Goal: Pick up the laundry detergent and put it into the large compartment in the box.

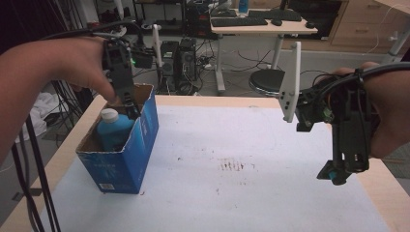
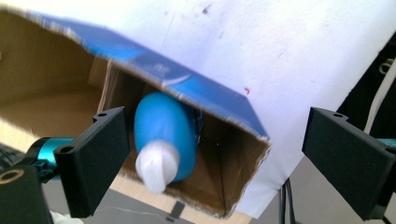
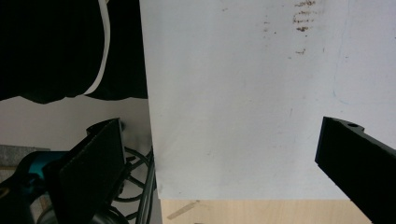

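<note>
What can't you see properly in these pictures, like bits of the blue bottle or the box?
- Blue bottle, high view: its lower part is hidden by the box wall; in the left gripper view its base sits behind the box's torn edge.
- Printing on the box, high view: too small and blurred to read.
- Right gripper, high view: its jaws point down and overlap, so the gap is hard to judge.
- Brown marks on the white sheet: too small to identify.

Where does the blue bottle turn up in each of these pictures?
High view: the blue bottle stands inside the box at the left, white cap up, below the left gripper.
Left gripper view: bottle at centre, in the box, between the open jaws.
Right gripper view: not in it; white sheet between the open jaws.
Shared landmark: the white sheet with brown smudges.
</note>
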`<state>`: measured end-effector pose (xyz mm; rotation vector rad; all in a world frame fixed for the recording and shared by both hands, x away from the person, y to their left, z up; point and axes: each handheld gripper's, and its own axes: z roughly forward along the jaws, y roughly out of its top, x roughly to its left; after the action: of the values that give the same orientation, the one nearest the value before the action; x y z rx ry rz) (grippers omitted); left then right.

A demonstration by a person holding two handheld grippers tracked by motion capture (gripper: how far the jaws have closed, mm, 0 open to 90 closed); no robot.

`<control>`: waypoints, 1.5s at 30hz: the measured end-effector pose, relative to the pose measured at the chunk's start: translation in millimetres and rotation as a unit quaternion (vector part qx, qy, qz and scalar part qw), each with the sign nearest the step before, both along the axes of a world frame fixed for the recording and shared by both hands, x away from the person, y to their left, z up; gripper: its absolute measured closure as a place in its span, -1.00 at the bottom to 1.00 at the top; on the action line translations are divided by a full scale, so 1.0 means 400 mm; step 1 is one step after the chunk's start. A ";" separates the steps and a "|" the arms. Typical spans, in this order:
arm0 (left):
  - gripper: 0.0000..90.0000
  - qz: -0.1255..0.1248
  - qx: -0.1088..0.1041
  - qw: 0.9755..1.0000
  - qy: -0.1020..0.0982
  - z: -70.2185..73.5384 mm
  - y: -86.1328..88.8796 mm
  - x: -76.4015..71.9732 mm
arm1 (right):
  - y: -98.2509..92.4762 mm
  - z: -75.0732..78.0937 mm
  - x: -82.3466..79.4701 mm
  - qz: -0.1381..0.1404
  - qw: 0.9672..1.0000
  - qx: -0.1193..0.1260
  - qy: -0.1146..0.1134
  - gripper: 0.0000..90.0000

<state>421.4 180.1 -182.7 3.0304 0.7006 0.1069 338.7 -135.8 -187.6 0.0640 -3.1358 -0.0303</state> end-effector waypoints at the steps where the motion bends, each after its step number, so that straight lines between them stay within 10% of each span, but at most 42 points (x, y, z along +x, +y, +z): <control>1: -0.86 -0.006 0.001 1.000 0.002 0.002 -0.011 -0.002 | -0.001 0.001 0.000 -0.002 1.000 0.000 0.000 -0.99; 15: -0.96 -0.080 0.011 0.996 0.023 -0.024 -0.106 -0.018 | -0.006 0.000 -0.004 -0.002 1.000 -0.001 0.001 -0.98; 45: -0.96 -0.130 0.014 0.991 0.041 -0.107 -0.165 -0.003 | -0.014 0.011 -0.018 -0.010 1.000 0.001 -0.004 -0.98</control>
<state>420.3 113.9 -225.6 3.1336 0.3037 -0.0135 331.6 -141.5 -183.2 0.0323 -3.1455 -0.0326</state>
